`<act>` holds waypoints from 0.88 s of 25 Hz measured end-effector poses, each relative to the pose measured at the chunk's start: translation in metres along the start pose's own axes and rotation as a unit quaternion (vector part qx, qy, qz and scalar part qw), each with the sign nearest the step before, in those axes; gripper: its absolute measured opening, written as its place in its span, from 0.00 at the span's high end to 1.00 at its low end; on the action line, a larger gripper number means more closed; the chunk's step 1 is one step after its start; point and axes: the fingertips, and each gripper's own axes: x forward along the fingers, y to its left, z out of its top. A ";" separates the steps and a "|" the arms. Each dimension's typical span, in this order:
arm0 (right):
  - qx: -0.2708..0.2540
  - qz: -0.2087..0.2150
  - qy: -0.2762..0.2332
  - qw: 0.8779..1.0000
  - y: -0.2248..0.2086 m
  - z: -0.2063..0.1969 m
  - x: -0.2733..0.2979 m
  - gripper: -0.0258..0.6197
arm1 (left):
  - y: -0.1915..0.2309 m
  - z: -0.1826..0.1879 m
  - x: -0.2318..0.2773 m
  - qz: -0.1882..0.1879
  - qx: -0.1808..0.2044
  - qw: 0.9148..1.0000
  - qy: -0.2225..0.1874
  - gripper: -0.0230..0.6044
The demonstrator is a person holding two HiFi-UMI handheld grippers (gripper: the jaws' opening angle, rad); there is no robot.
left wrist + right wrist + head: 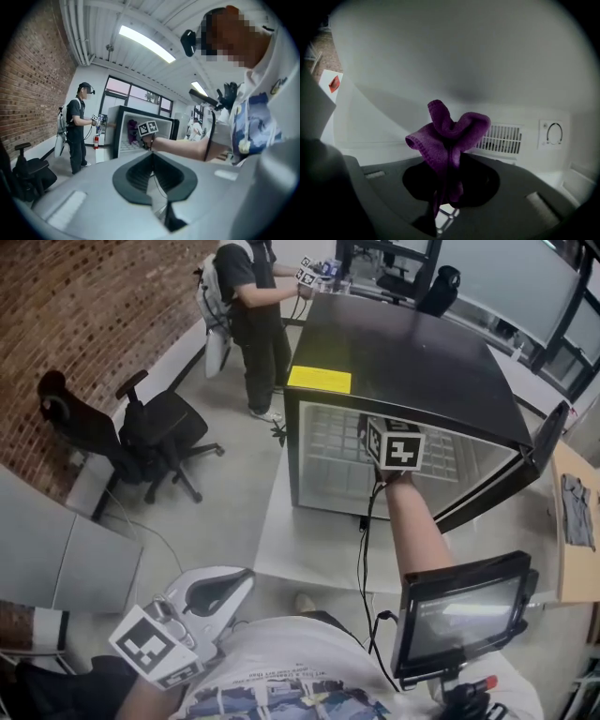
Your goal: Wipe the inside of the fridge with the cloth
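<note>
A small black fridge (403, 352) stands open on the floor, with a wire shelf (337, 442) inside. My right gripper (392, 444) reaches into its mouth. In the right gripper view that gripper (449, 161) is shut on a purple cloth (447, 136), bunched up and held before the white inner wall (454, 56). A vent grille (502, 138) and a dial (554, 133) sit on the back wall. The cloth (132, 127) also shows in the left gripper view, inside the fridge (140, 133). My left gripper (202, 601) hangs low by my body, jaws together with nothing between them (151, 161).
The fridge door (511, 479) hangs open to the right. A person (251, 310) with grippers stands behind the fridge at the left. A black office chair (141, 432) is on the floor to the left. A monitor (459, 610) stands near my right side.
</note>
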 end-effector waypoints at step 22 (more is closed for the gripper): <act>-0.018 0.143 0.002 0.990 0.093 0.010 0.020 0.84 | -0.006 -0.006 -0.028 0.028 -0.018 0.999 0.003 0.95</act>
